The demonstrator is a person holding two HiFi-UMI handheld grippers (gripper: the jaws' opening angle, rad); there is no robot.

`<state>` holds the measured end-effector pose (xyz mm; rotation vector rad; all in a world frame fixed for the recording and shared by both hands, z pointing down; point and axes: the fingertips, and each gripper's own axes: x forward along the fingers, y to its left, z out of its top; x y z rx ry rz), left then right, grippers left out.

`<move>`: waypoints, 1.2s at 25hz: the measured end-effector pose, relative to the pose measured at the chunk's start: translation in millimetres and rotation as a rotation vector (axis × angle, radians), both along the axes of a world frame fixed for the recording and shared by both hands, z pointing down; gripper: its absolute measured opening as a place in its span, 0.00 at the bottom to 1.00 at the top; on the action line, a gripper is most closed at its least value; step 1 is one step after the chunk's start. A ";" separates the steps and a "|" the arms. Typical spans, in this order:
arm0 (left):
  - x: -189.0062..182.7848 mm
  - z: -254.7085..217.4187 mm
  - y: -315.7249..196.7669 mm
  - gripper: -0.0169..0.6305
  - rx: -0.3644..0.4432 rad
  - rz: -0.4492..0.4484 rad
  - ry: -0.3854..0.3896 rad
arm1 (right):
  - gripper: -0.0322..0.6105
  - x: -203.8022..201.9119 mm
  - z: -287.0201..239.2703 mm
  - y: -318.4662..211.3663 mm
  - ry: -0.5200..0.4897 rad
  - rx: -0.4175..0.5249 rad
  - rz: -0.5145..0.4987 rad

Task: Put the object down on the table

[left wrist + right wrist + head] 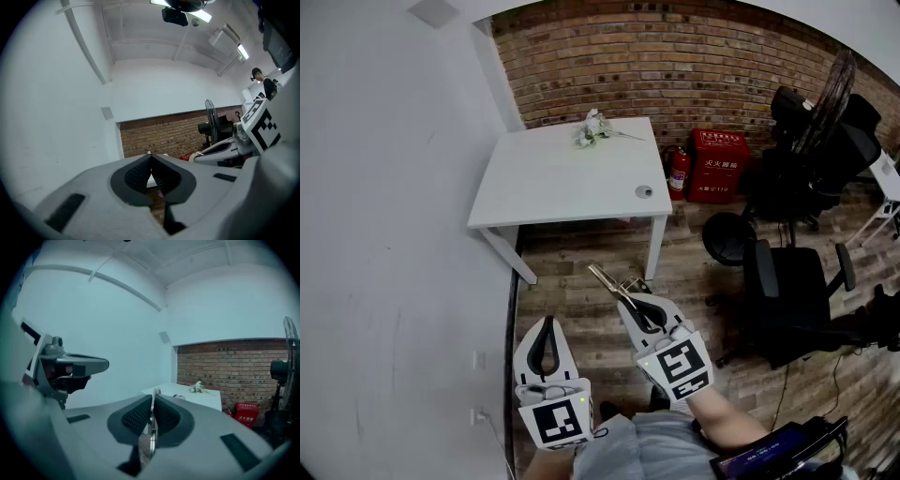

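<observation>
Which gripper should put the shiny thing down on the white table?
The right one. The right gripper is already shut on the thin metal object and points toward the white table. The left gripper is shut on nothing and sits farther from the table.

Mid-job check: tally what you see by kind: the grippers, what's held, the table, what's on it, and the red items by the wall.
Grippers: 2, left gripper shut and empty, right gripper shut on the metal tool
Held tools: 1
Tables: 1, white table
Things on it: 1, flower sprig
Red items: 2, fire extinguisher and red box
Total: 7
</observation>
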<state>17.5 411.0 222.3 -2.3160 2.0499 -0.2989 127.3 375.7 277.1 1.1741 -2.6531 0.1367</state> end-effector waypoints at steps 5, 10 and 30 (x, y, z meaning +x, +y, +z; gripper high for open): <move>11.5 5.2 -2.3 0.04 0.004 0.006 -0.005 | 0.07 8.3 1.6 -1.2 -0.015 0.005 0.000; 24.6 22.8 4.8 0.04 -0.004 0.008 -0.013 | 0.08 22.8 15.3 6.6 -0.037 -0.006 0.001; 31.0 73.9 -34.4 0.04 -0.073 -0.107 -0.003 | 0.08 42.3 71.2 -47.8 -0.025 -0.072 -0.076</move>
